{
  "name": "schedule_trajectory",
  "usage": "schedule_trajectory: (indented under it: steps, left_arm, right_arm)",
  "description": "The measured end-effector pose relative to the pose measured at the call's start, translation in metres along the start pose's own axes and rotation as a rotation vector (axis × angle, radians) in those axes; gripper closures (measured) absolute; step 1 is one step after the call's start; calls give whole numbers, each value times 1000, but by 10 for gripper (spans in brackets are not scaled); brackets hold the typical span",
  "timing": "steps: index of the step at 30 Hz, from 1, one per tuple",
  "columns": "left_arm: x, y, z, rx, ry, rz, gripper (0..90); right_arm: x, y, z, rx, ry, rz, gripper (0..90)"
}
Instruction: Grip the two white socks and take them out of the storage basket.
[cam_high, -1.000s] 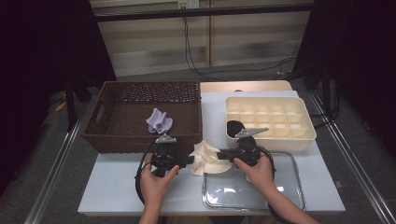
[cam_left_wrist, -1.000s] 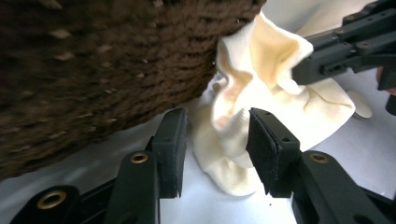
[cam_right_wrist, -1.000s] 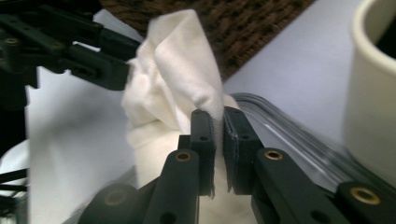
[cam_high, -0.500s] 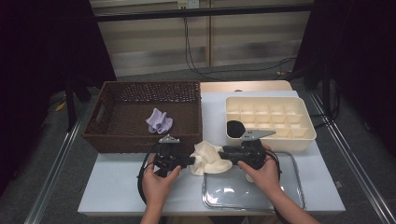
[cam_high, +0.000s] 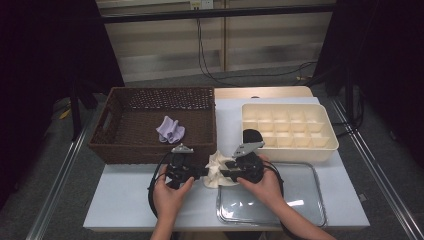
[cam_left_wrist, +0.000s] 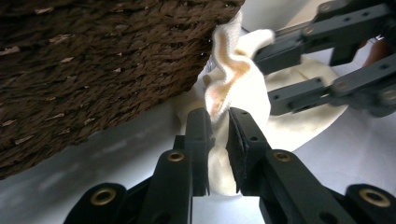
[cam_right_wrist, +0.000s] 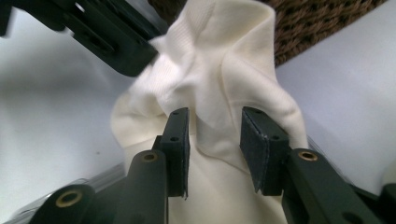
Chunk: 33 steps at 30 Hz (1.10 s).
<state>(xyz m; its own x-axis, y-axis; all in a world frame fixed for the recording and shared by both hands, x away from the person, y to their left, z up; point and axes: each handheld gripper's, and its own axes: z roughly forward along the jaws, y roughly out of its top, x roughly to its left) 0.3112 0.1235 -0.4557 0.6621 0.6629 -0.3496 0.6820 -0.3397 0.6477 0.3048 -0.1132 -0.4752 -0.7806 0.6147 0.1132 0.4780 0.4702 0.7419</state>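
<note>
A crumpled cream cloth (cam_high: 216, 167) lies on the white table just in front of the wicker basket (cam_high: 150, 150), between my two grippers. My left gripper (cam_high: 204, 171) comes at it from the left; in the left gripper view its jaws (cam_left_wrist: 219, 119) have just been closing and now pinch a fold of the cloth (cam_left_wrist: 238, 88). My right gripper (cam_high: 223, 173) reaches in from the right. Its jaws (cam_right_wrist: 215, 126) have just opened and stand apart around a ridge of the cloth (cam_right_wrist: 219, 60) without pressing it.
A lilac cloth (cam_high: 170, 129) lies inside the basket. A cream compartment tray (cam_high: 290, 150) stands at the right, with a black object (cam_high: 251, 136) at its near left corner. A clear glass tray (cam_high: 300, 200) lies at the table's front right.
The right gripper has slid left, closer to the cloth, and its jaws have parted. The left gripper's jaws have narrowed onto the cloth, which is now bunched tighter between the two.
</note>
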Motion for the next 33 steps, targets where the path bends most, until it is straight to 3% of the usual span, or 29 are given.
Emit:
schedule_trajectory:
  steps: [3,4,9,13,17,21,30,33]
  left_arm:
    - [0,0,-1,1,-4,-2,783]
    - [0,0,-2,0,-4,5,781]
    - [-2,-1,-7,-22,-6,11,708]
    - [-3,-1,-10,-38,-7,12,653]
    - [-5,-1,-14,-52,-7,11,631]
    - [-7,-2,-16,-63,-2,14,616]
    - [-1,-5,-25,-90,2,-6,580]
    - [1,-7,-28,-95,-2,-15,570]
  right_arm:
    - [1,1,0,17,-9,3,851]
    - [0,1,0,18,2,10,867]
    - [-6,1,-6,-7,27,53,880]
    - [-2,3,-21,-25,36,60,879]
    - [7,5,-38,-14,40,64,878]
    - [9,2,-43,11,29,120,878]
    - [13,4,-8,42,33,151,865]
    - [16,4,0,35,47,146,774]
